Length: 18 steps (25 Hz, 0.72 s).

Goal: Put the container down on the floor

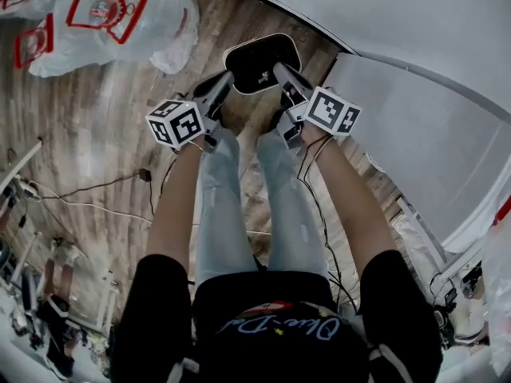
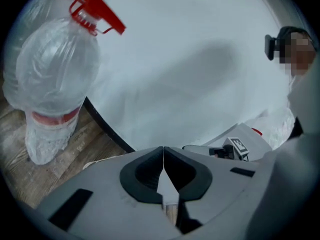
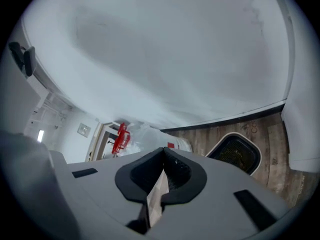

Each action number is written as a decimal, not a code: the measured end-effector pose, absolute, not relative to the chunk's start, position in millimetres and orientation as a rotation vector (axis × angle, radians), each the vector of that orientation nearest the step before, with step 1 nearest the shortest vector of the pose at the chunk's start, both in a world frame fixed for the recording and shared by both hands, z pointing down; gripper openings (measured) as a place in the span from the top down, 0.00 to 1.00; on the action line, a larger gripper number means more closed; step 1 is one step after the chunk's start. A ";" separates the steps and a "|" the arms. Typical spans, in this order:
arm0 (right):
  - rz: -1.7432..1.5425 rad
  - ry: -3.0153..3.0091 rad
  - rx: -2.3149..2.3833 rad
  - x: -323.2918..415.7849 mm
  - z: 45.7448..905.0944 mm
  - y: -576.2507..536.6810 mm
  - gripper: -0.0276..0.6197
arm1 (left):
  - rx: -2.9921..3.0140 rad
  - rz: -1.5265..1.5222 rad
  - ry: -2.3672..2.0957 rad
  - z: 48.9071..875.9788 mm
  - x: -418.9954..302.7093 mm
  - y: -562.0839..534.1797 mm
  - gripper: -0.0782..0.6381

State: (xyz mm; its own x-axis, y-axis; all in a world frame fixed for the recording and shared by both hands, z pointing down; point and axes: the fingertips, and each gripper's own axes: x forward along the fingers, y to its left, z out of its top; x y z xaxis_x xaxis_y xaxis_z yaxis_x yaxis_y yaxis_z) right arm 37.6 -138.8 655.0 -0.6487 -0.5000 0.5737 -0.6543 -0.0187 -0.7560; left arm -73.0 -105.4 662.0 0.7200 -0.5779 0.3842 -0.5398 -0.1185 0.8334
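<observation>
Fingers of the left gripper (image 2: 163,149) are clenched tip to tip with nothing between them. The right gripper (image 3: 163,150) is clenched the same way, also empty.

Little writing can be read. The bottles (image 1: 120,18) on the floor (image 1: 96,150) carry red and white labels whose print is too small to make out. The person's dark shirt (image 1: 271,325) bears pale script, seen upside down and not legible. A few faint letters are stamped on the floor planks in both gripper views, too blurred to read. Each gripper's cube (image 1: 177,123) shows black and white square markers.

The container (image 1: 262,61), a dark rounded tray with a pale rim, lies flat on the floor. In the head view it sits just past the tips of the left gripper (image 1: 219,82) and right gripper (image 1: 281,72), between the two, close to the dark edge of a large white surface (image 1: 383,14). In the right gripper view the container (image 3: 234,153) lies to the right of the clenched fingers and beyond them, apart from them. The left gripper view does not show it; there a bottle (image 2: 52,79) stands on the floor at the left.
</observation>
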 end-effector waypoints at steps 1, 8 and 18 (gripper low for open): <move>1.728 -2.119 1.253 39.6 645.7 -138.9 0.96 | 1.793 -0.037 -0.896 651.0 -71.7 -105.1 0.88; 1.649 -2.225 1.333 56.2 586.3 -128.5 0.96 | 1.958 0.046 -0.922 585.2 -59.1 -93.6 0.88; 1.419 -2.434 1.235 46.6 474.4 -103.3 0.96 | 2.069 0.067 -0.998 476.3 -62.5 -79.2 0.88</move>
